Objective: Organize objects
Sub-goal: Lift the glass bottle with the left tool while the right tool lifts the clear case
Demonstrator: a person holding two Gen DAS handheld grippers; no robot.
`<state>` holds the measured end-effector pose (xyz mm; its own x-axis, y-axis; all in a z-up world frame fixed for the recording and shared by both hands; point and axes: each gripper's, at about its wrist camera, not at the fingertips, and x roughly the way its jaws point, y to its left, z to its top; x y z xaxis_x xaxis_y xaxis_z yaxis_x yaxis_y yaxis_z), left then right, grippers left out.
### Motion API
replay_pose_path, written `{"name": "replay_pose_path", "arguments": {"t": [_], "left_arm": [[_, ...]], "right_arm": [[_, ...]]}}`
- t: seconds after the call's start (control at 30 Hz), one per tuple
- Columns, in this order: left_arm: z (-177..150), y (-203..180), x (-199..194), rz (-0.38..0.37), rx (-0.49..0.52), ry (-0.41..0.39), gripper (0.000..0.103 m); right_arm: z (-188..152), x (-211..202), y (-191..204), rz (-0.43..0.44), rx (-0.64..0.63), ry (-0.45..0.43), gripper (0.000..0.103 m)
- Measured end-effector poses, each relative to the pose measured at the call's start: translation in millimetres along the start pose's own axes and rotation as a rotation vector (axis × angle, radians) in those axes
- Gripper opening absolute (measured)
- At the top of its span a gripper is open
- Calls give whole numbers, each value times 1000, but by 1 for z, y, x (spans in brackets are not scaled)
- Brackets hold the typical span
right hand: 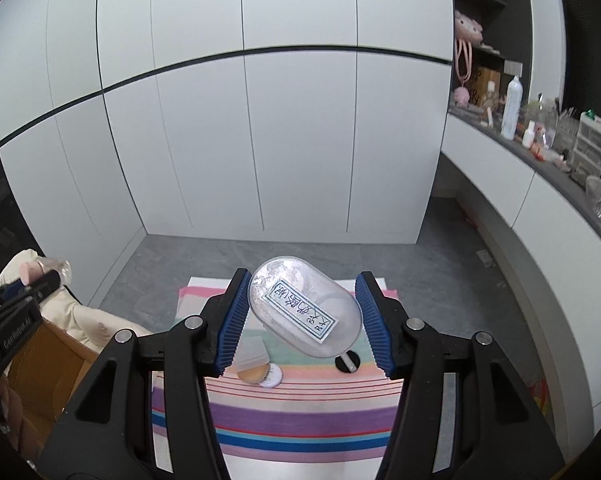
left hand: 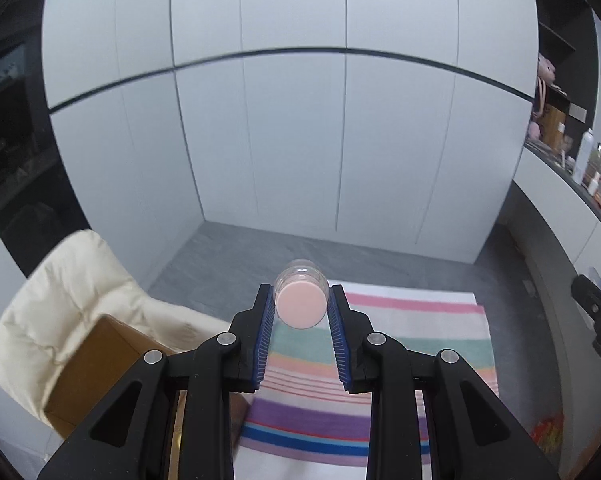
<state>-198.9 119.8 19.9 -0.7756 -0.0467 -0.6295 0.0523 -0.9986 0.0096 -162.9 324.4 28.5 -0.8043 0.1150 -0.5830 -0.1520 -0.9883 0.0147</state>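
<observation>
My left gripper (left hand: 301,304) is shut on a small clear jar with a pink lid (left hand: 301,303), held above the striped cloth (left hand: 400,344). The jar also shows at the far left of the right wrist view (right hand: 40,270). My right gripper (right hand: 302,310) holds a clear oval container with a handwritten label (right hand: 305,312) between its blue pads, tilted, above the striped cloth (right hand: 300,416). On the cloth under it lie a clear square box (right hand: 252,354), a round compact with a tan puff (right hand: 262,374) and a black round cap (right hand: 348,362).
A brown cardboard box (left hand: 88,368) sits on a cream cushioned chair (left hand: 60,300) at the left. White cabinet doors (left hand: 292,140) stand behind. A counter at the right (right hand: 540,152) carries bottles and clutter. The floor is grey.
</observation>
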Motion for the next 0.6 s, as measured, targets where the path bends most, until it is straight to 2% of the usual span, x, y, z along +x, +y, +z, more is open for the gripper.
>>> {"name": "replay_pose_path", "arguments": {"t": [0.23, 0.6], "left_arm": [[13, -4, -28, 4, 18, -35, 28], [6, -15, -43, 0, 41, -23, 28]], "right_arm": [[14, -28, -5, -14, 1, -36, 56], [11, -37, -18, -41, 1, -41, 56]]}}
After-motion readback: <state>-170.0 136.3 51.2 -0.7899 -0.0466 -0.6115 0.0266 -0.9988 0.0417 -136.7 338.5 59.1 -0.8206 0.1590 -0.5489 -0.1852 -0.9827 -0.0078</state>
